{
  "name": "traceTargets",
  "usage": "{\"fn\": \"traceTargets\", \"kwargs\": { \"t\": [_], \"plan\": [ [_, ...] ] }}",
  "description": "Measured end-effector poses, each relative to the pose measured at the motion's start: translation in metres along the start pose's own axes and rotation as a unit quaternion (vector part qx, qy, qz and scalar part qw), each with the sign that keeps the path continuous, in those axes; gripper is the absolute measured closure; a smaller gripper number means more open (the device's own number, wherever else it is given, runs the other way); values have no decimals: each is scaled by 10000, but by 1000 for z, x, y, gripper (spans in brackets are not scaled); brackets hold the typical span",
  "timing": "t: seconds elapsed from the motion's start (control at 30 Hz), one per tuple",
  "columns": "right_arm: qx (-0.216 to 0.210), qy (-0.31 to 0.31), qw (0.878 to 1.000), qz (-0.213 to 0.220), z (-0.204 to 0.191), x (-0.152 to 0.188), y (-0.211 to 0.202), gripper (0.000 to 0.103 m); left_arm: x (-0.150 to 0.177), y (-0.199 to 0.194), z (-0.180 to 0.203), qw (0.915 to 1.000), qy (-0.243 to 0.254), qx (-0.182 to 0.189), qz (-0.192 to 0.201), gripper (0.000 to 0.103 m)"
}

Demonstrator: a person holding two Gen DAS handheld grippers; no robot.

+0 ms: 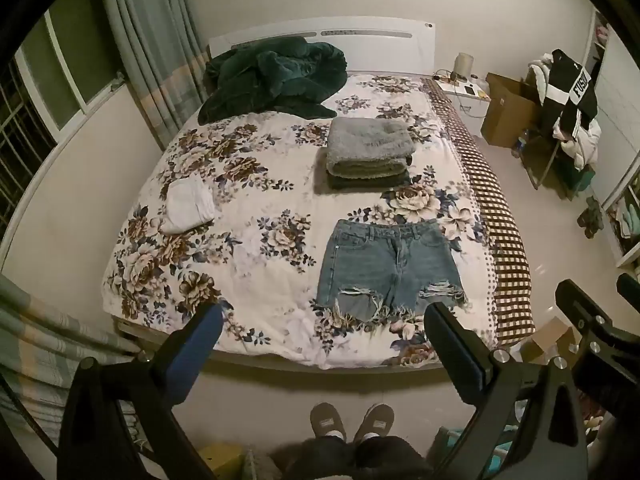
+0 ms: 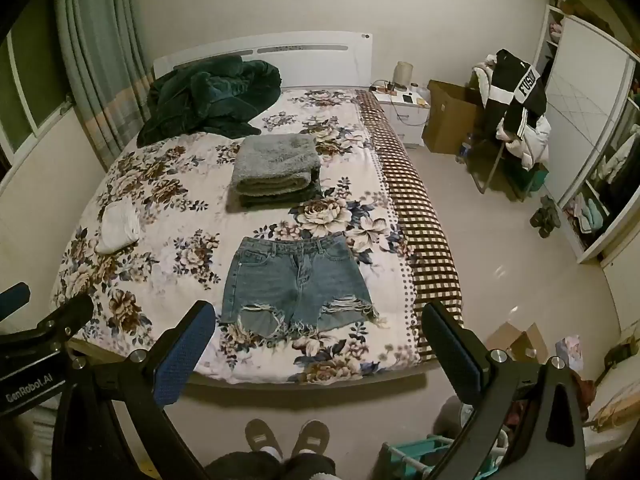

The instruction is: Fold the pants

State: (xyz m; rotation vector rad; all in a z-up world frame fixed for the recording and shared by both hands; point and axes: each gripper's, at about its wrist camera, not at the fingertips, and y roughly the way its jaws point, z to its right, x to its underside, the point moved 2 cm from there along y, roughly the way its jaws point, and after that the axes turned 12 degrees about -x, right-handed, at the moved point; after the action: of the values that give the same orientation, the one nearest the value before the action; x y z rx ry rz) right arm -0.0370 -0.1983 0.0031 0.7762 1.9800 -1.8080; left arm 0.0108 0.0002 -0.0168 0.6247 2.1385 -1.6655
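Left gripper (image 1: pixel 324 344) and right gripper (image 2: pixel 320 344), both spread wide, hover before the bed's (image 1: pixel 248 248) flat denim shorts (image 1: pixel 390 270).

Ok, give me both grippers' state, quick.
Left gripper: open, holding nothing.
Right gripper: open, holding nothing, above the denim shorts.

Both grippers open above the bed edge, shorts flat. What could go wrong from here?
1. The denim shorts have frayed, ripped hems nearest the left gripper and right gripper; a pad may catch only loose threads.
2. The floral bedspread lies directly under them, so a deep pinch could grab it too.
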Motion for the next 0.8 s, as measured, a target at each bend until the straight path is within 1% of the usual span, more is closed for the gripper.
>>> {"fn": "traceTargets", "kwargs": {
  "t": [0.03, 0.3, 0.33, 0.63, 0.73, 0.8],
  "plan": [
    [45, -8, 10000, -23, 0, 0, 0, 0, 0, 0, 0, 10000, 8, 0, -1, 0],
    [22, -39, 10000, -55, -4, 1, 1, 0, 0, 0, 0, 10000, 2, -36, 13, 0],
    [-27, -6, 10000, -28, 1, 0, -1, 0, 0, 0, 0, 10000, 1, -38, 10, 0],
    [-23, -1, 10000, -44, 0, 0, -1, 0, 0, 0, 0, 10000, 1, -27, 26, 0],
    [-24, -15, 10000, -44, 0, 3, -2, 0, 5, -3, -13, 10000, -11, -15, 42, 0],
    [-23, -12, 10000, -38, 0, 3, -2, 0, 4, -3, -12, 10000, -7, -34, 47, 0]
  ]
}}
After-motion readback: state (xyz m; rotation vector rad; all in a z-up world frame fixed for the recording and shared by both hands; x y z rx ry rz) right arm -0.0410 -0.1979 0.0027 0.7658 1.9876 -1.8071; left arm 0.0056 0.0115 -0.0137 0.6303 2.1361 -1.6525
